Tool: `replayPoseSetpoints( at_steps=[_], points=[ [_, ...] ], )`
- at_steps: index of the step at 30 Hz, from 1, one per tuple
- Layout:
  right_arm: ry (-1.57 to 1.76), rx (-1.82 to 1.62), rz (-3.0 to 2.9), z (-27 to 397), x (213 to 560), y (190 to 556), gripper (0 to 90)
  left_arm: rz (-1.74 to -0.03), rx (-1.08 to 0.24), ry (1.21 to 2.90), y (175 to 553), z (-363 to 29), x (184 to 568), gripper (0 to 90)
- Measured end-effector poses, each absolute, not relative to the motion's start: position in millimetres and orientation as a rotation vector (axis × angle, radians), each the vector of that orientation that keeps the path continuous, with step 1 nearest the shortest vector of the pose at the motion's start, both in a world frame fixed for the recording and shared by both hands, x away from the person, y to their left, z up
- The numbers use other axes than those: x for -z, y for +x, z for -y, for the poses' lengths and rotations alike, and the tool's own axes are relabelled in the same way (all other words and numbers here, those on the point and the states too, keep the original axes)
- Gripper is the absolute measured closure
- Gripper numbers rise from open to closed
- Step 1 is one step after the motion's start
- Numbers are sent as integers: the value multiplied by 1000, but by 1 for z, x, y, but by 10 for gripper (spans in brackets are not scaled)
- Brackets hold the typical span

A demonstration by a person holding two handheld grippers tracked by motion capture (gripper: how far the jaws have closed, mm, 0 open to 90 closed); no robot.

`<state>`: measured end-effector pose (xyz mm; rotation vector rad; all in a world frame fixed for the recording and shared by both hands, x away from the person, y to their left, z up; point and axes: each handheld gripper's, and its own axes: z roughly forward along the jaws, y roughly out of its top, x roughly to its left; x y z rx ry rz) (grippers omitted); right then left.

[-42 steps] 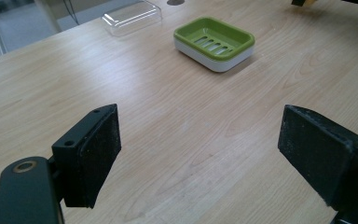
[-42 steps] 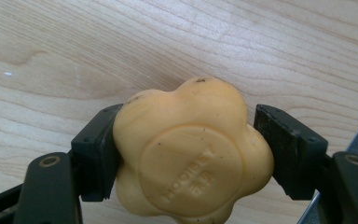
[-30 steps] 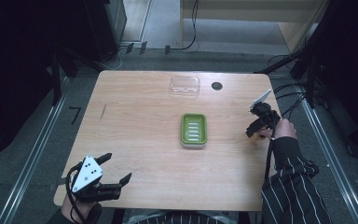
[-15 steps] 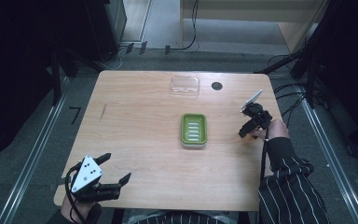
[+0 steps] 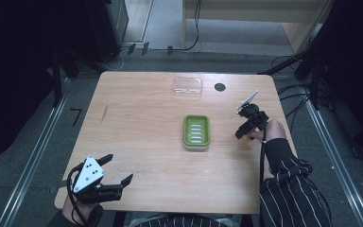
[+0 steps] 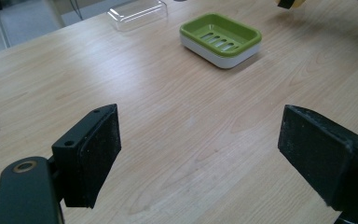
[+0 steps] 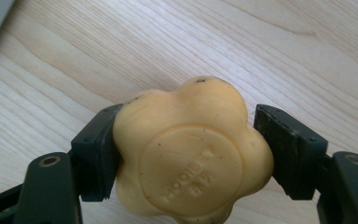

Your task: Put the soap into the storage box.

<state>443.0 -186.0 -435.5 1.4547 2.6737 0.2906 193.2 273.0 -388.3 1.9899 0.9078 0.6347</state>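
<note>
Soap bar (image 7: 191, 154), yellow, flower-shaped: pinched in right gripper (image 5: 246, 126) above table (image 5: 142, 113), right of green soap dish (image 5: 196, 132), likely its destination. Left gripper (image 5: 116, 171): spread, idle at the near edge.

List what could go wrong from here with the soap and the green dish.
The right gripper pinches the flower-shaped yellow soap only at its rounded lobes, so it might slip or twist out above the table. The green soap dish sits loose on the wood; a landing on its rim could tip or shove it.
</note>
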Motion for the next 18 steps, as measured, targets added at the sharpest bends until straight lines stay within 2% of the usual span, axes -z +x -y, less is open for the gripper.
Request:
replayPoseSetpoints(
  at_steps=[18],
  points=[
    [1345,-343,-2694,160,427,434,283,-915,-653,1985,186,-274,387,136]
  ],
)
